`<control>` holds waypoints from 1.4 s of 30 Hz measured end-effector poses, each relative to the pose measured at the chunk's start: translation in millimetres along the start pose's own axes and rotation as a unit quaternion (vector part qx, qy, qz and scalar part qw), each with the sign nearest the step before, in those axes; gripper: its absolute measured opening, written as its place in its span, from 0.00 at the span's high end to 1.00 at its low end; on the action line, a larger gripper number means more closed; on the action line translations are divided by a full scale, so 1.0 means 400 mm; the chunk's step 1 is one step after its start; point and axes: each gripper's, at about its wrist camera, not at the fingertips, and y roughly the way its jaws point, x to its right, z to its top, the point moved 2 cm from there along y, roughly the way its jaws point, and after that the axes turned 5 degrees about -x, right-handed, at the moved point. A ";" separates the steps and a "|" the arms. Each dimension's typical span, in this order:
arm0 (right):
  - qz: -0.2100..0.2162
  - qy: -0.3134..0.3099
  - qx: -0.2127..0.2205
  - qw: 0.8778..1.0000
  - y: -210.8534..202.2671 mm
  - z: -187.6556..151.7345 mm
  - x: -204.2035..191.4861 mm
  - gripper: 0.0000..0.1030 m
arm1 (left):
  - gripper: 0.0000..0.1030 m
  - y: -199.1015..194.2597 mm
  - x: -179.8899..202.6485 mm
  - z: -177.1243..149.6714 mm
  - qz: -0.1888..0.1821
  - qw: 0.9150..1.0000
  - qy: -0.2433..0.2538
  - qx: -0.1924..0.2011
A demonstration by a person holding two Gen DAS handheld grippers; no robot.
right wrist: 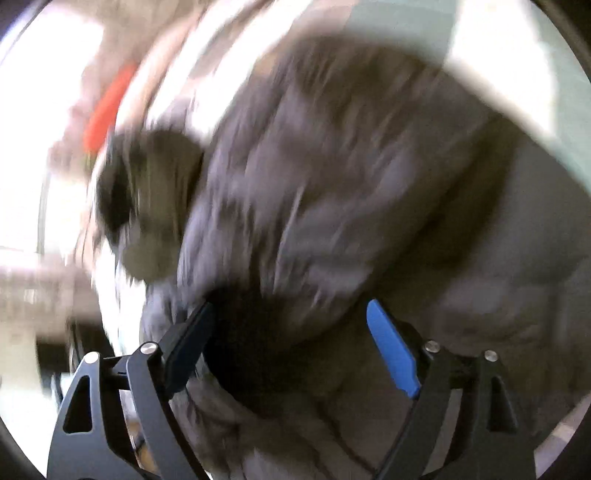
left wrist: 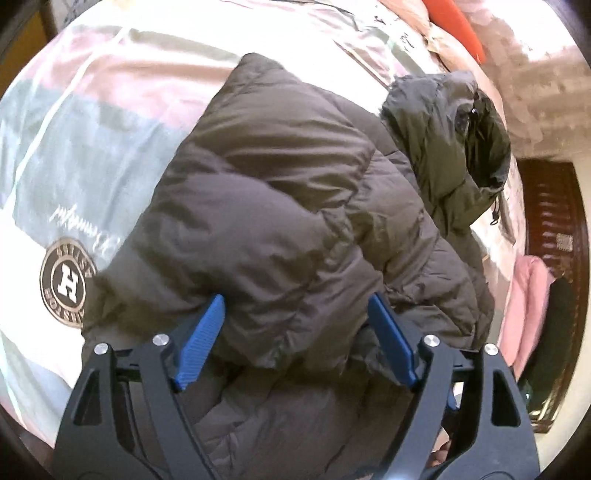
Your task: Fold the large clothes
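Note:
A dark brown puffer jacket (left wrist: 280, 192) lies bunched on the bed, its hood (left wrist: 443, 140) spread toward the upper right. My left gripper (left wrist: 295, 299) hovers over the jacket's near edge with its blue pads wide apart and puffy fabric bulging between them, not pinched. The right wrist view is heavily blurred. It shows the same jacket (right wrist: 351, 184) filling the frame, with the hood (right wrist: 147, 206) at the left. My right gripper (right wrist: 290, 305) stands open just above the fabric, its pads spread wide with a dark fold between them.
The bed cover (left wrist: 74, 147) is pastel striped with a round badge print (left wrist: 68, 282) at the left. A red item (left wrist: 458, 29) lies at the bed's far end. A pink cloth (left wrist: 524, 306) and dark wooden furniture (left wrist: 554, 206) stand past the bed's right edge.

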 end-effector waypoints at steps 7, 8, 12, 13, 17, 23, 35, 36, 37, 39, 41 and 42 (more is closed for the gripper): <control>0.037 -0.038 -0.052 0.997 0.064 -0.050 -0.075 0.28 | 0.17 0.053 0.012 0.032 0.017 1.000 -0.004 -0.018; 0.037 -0.048 -0.053 0.997 0.062 -0.045 -0.092 0.28 | 0.17 0.059 0.009 0.032 0.018 1.000 -0.006 -0.020; 0.045 -0.062 -0.038 0.996 0.047 -0.032 -0.123 0.25 | 0.17 0.081 -0.014 0.032 0.022 0.999 -0.021 -0.026; 0.045 -0.055 -0.029 0.997 0.041 -0.026 -0.118 0.21 | 0.17 0.085 -0.017 0.031 0.022 0.999 -0.025 -0.027; 0.073 -0.016 0.002 0.997 0.003 -0.008 -0.083 0.13 | 0.17 0.094 -0.014 0.031 0.028 0.999 -0.022 -0.029; 0.069 -0.044 -0.049 0.995 0.045 -0.026 -0.084 0.09 | 0.15 0.110 -0.003 0.030 0.037 0.999 -0.016 -0.030; 0.077 -0.138 -0.046 0.986 0.044 -0.011 -0.249 0.91 | 0.15 0.116 -0.029 0.022 0.040 0.998 -0.021 -0.035; 0.085 -0.148 -0.032 0.985 0.028 0.003 -0.268 0.91 | 0.15 0.115 -0.036 0.022 0.039 0.998 -0.024 -0.035; 0.092 -0.156 -0.021 0.983 0.014 0.016 -0.281 0.91 | 0.15 0.112 -0.042 0.022 0.035 0.998 -0.029 -0.033; 0.119 -0.164 -0.002 0.979 -0.011 0.055 -0.326 0.92 | 0.15 0.105 -0.049 0.021 0.025 0.999 -0.038 -0.028; 0.134 -0.177 0.038 0.974 -0.048 0.090 -0.362 0.96 | 0.15 0.099 -0.050 0.023 0.023 0.999 -0.043 -0.024; 0.135 -0.186 0.059 0.972 -0.062 0.110 -0.376 0.96 | 0.15 0.096 -0.050 0.024 0.020 0.998 -0.046 -0.023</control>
